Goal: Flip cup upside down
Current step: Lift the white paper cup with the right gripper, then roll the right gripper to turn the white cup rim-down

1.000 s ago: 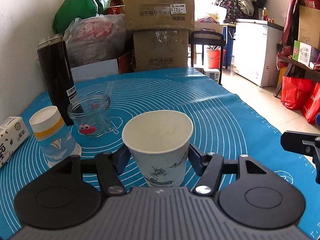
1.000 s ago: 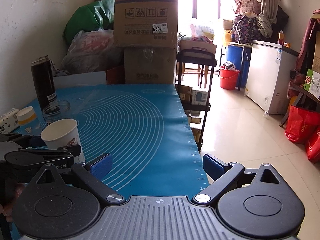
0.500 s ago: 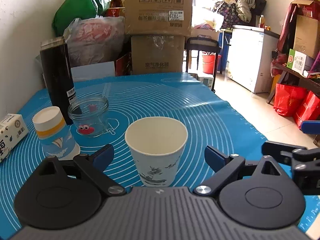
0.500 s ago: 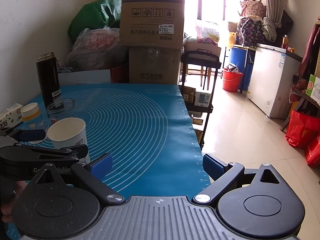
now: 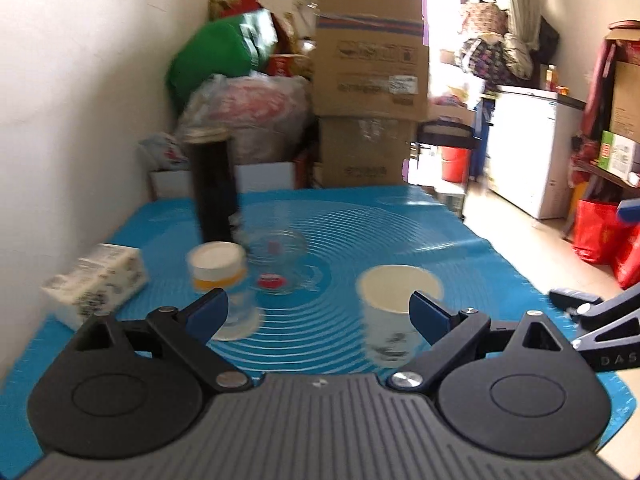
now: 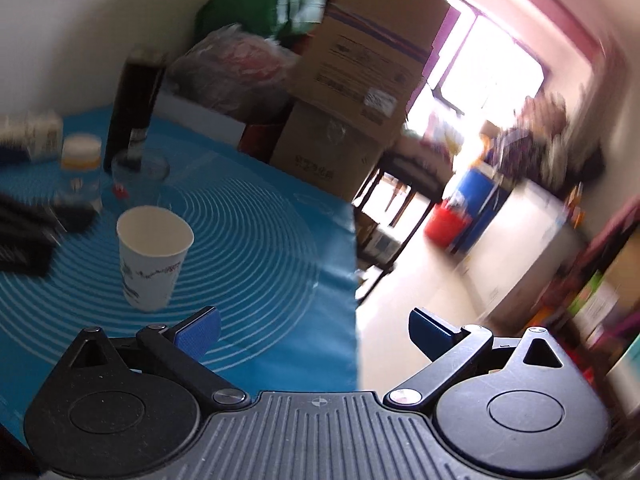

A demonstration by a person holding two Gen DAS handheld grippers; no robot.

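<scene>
A white paper cup (image 5: 390, 312) with a dark ink print stands upright, mouth up, on the blue mat (image 5: 360, 232). My left gripper (image 5: 320, 316) is open and empty; the cup stands just ahead of its right finger, not held. In the right wrist view the same cup (image 6: 150, 256) stands ahead and to the left of my right gripper (image 6: 316, 336), which is open, empty and tilted. The right gripper's finger also shows at the right edge of the left wrist view (image 5: 596, 312).
On the mat's left stand an upside-down cup with a yellow band (image 5: 218, 276), a small glass jar (image 5: 276, 260), a tall dark bottle (image 5: 212, 188) and a tissue pack (image 5: 94, 284). Cardboard boxes (image 5: 368, 80) and bags are stacked behind. The mat's right edge (image 6: 354, 280) drops to the floor.
My left gripper let go of the cup, opened wide and drew back to the left. My right gripper swung toward the cup and tilted. The cup stayed upright on the mat.
</scene>
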